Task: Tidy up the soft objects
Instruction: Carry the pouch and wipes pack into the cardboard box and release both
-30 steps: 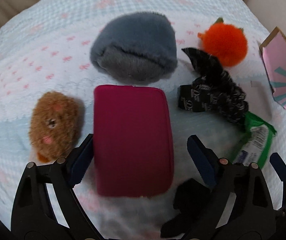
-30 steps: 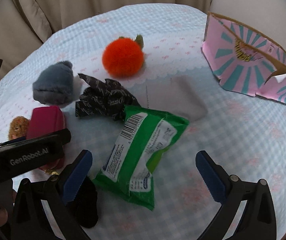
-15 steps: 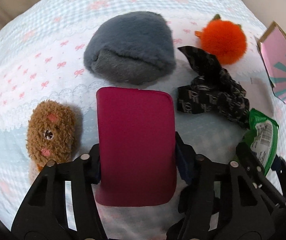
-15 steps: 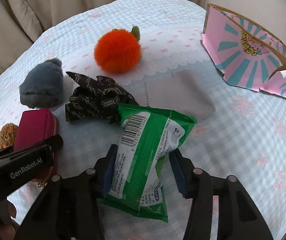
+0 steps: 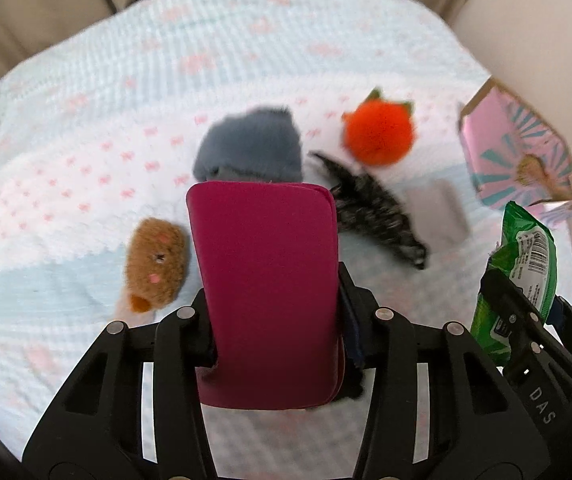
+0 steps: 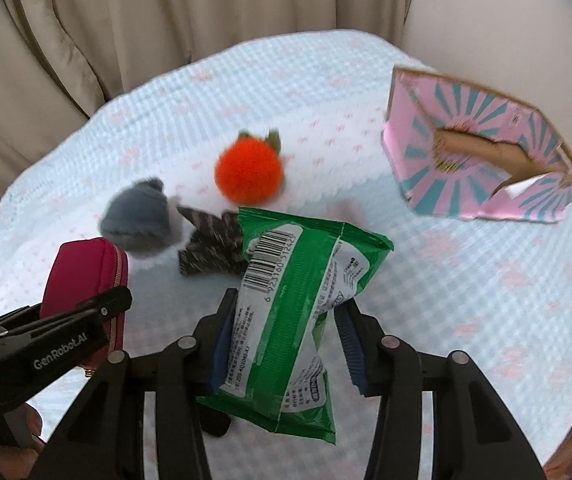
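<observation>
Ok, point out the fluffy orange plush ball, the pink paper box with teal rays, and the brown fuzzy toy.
fluffy orange plush ball (image 6: 249, 174), right wrist view, centre of its fur.
pink paper box with teal rays (image 6: 417, 128), right wrist view, its left outer wall.
brown fuzzy toy (image 5: 157, 264), left wrist view, middle of its body.

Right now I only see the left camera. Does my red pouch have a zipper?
Observer: Yes, the right wrist view shows a zipper along the edge of the red pouch.
Operator: Where is the other gripper grabbing the green packet?
Observer: The right gripper has its jaws shut across the middle of the green packet; both ends stick out.
Operator: Is the pink box open?
Observer: Yes, the pink box is open on top, with brown cardboard inside.
</observation>
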`<state>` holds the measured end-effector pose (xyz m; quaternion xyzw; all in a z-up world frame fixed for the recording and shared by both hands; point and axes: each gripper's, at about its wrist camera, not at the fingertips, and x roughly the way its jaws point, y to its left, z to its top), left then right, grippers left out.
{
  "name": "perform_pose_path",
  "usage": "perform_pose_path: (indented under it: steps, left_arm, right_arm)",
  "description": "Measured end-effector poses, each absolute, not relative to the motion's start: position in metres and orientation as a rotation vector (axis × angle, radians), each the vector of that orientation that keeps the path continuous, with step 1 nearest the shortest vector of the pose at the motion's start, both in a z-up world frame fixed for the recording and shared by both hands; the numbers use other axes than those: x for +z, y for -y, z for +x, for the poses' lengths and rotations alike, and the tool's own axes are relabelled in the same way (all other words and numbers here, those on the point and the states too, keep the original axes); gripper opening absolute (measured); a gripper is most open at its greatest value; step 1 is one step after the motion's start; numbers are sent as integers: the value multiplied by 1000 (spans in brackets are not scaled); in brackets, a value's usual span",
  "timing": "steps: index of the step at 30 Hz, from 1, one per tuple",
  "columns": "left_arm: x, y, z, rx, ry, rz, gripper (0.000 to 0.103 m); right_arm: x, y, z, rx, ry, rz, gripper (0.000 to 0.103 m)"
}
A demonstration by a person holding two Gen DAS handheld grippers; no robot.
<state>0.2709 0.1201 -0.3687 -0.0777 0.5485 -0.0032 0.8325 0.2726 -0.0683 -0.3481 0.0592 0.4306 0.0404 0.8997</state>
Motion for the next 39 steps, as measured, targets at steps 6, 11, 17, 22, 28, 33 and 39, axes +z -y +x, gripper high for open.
perform_pose_path:
  steps: [6, 11, 17, 22, 28, 33, 39]
  left_arm:
    - [-294, -95, 246, -37, -1095, -137, 42]
    - [-234, -61, 253, -77, -1038, -101, 42]
    - [-186, 5, 270, -88, -1010, -71, 42]
    - [-179, 73, 289, -92, -1022, -71, 42]
    - [-203, 151, 337, -118, -1082, -110, 42]
    - [-231, 203, 389, -113, -1133, -90, 42]
    - [-280, 243, 443, -105, -1204, -48, 42]
  right_arm:
    - [-283, 95, 248, 119, -858, 134, 43]
    - [-232, 133, 238, 120, -810, 148, 43]
    - [-186, 203, 241, 118, -768, 165, 44]
    - [-170, 265, 259, 137, -771, 160, 44]
    - [-178, 336, 300, 147, -808, 191, 44]
    - [-201, 379, 348, 172, -862, 174, 44]
    - [-249, 408, 408, 202, -942, 143, 44]
